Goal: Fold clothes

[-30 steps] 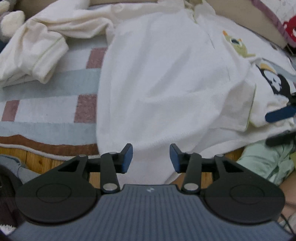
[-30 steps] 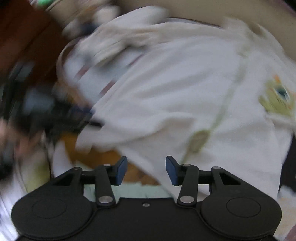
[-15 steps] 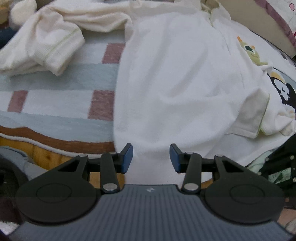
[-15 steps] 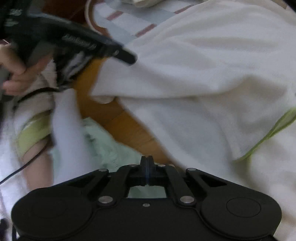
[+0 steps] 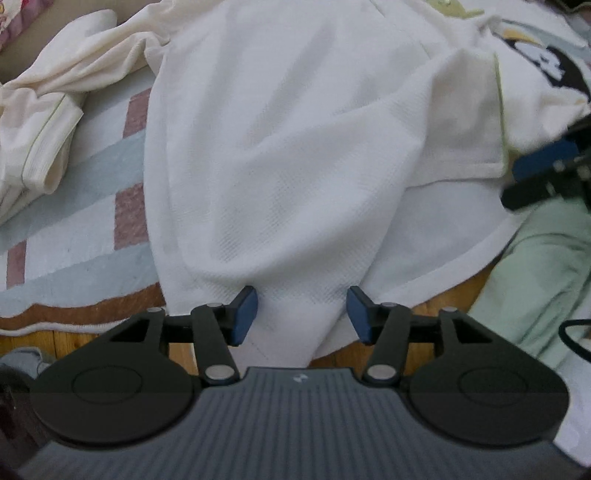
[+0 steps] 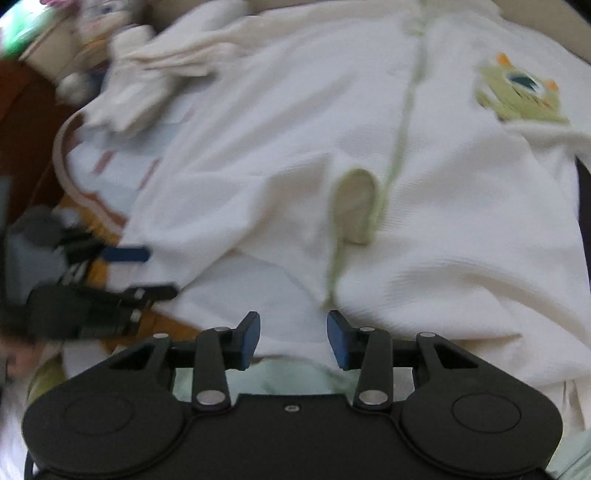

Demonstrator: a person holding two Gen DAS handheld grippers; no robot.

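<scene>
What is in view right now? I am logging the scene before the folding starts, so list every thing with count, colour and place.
garment: one, white with pale green trim and a green animal patch, spread over the rug, its near hem between the left jaws.
sleeve: one, cream, bunched on the rug to the left.
printed cloth: one, black and white figure, far right under the garment's edge.
rug: one, pale blue, white and dusty pink blocks with a brown border, under the clothes.
green cloth: one, mint, on the floor at right.
floor: wood, orange-brown, near edge.
soft toy: blurred, far left corner in the right view.
left gripper: black with blue pads, open.
right gripper: black with blue pads, open.
</scene>
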